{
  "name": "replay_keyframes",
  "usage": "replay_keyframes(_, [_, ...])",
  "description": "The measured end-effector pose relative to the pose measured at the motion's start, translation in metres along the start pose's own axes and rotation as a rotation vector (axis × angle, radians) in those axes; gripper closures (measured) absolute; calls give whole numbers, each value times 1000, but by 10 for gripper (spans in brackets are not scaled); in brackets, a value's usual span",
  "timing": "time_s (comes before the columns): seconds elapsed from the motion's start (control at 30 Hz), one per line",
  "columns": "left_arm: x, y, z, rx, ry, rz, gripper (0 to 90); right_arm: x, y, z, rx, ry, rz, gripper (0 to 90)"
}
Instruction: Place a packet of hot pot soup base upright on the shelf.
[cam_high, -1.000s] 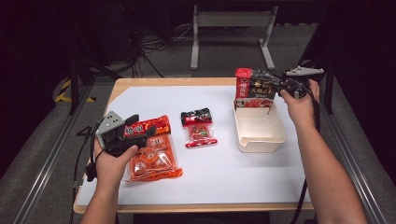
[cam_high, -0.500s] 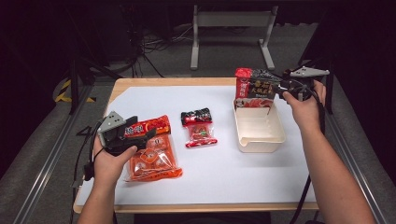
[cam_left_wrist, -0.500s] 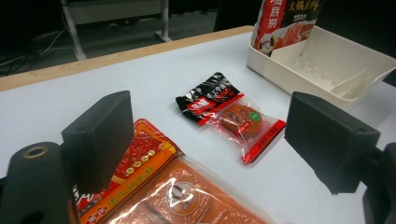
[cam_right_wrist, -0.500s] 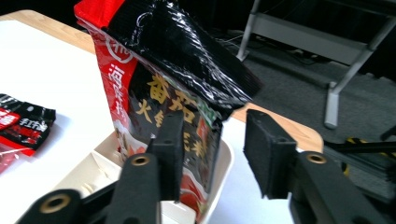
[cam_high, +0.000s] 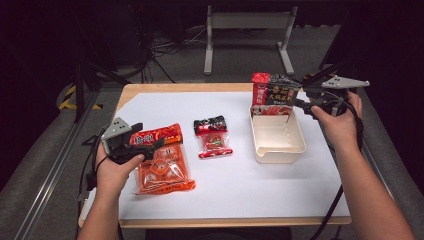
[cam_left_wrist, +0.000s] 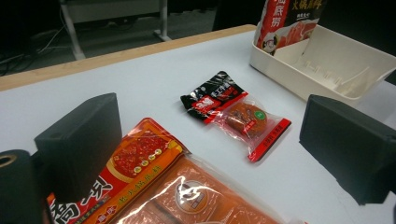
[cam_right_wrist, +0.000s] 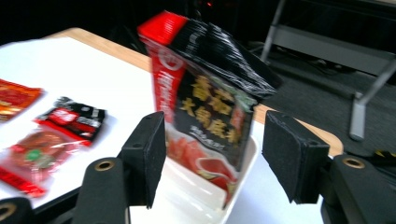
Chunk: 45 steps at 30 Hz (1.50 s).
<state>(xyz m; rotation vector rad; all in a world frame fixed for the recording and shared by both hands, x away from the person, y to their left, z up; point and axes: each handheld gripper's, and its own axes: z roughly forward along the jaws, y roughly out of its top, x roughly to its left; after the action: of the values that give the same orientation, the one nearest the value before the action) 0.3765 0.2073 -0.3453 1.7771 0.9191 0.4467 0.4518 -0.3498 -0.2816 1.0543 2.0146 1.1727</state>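
place: lab | signs: dark room, floor cables, metal stand

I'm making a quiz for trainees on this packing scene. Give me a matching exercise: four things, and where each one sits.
Things:
1. tall black-and-red pouch
2. cream plastic tub
3. small black-and-red sachet
4. large orange packet

Places:
A. flat at mid-table
B. under the left gripper
C. standing in the tub's far end
D. on the table's right half

Pairs: 1-C, 2-D, 3-A, 4-B
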Motion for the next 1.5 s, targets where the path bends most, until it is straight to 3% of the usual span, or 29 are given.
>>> replay_keyframes(0.23, [7, 0, -4, 14, 34, 13, 93, 22, 7, -28, -39, 95, -31, 341])
replay_keyframes(0.43, [14, 3, -7, 14, 45, 21, 124, 42, 7, -31, -46, 164, -35, 331])
replay_keyframes(0.67, [20, 3, -4, 15, 52, 14, 134, 63, -1, -29, -61, 206, -60, 342])
replay_keyframes(0.87, [22, 2, -3, 11, 54, 3, 135, 82, -7, -32, -111, 236, -72, 343])
replay_keyframes(1.07, [31, -2, -3, -6, 72, -27, 133, 89, -9, -33, -115, 253, -76, 340])
replay_keyframes(1.3, [44, -18, 7, -42, 144, -47, 179, 95, -16, -32, -94, 244, -105, 339])
replay_keyframes(1.4, [54, -26, 9, -58, 163, -95, 201, 99, -19, -29, -78, 244, -130, 339])
replay_keyframes(1.5, [64, -30, 11, -33, 183, -114, 187, 101, -20, -29, -80, 248, -137, 339])
